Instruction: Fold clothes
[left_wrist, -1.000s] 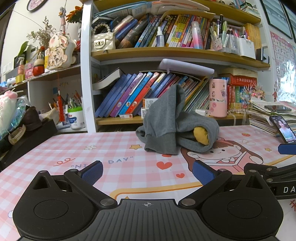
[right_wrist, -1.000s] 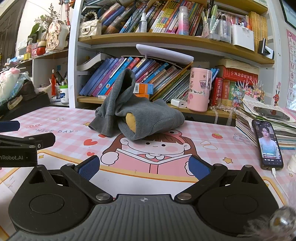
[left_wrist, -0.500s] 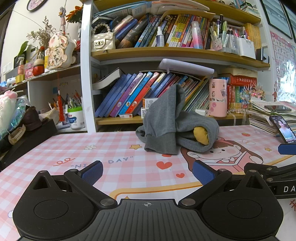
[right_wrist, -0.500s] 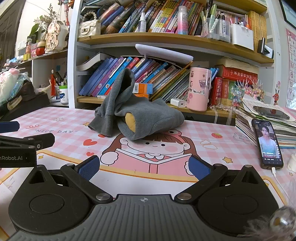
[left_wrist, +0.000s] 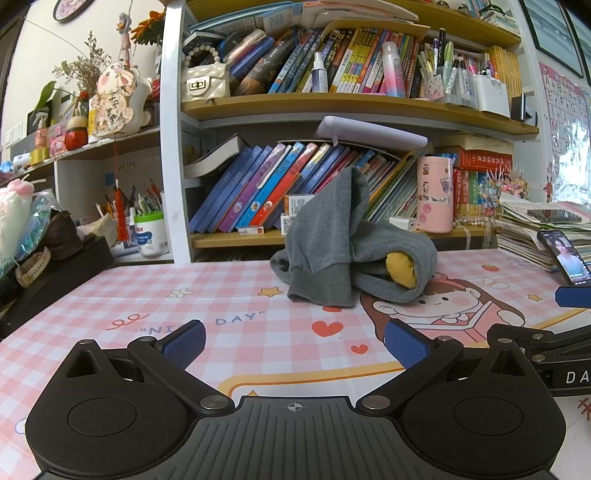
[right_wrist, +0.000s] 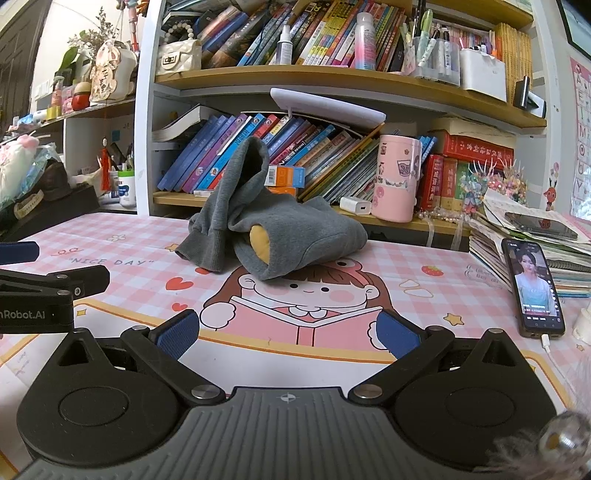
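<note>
A home study: crammed bookshelf (left_wrist: 351, 107), pen pots, cartoon desk mat (right_wrist: 295, 306).

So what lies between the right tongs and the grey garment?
Only bare printed tablecloth, in the right wrist view: the cartoon girl print between the open right tongs and the crumpled grey garment.

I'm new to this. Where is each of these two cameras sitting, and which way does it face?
Left wrist view: sits on the left gripper, low over the pink mat, facing the grey garment and bookshelf; its own open fingers show, and the other gripper's edge at right.
Right wrist view: sits on the right gripper, facing the same garment from further right; its open fingers show, and the left gripper's edge.
Both share the garment, pink cup and phone.
</note>
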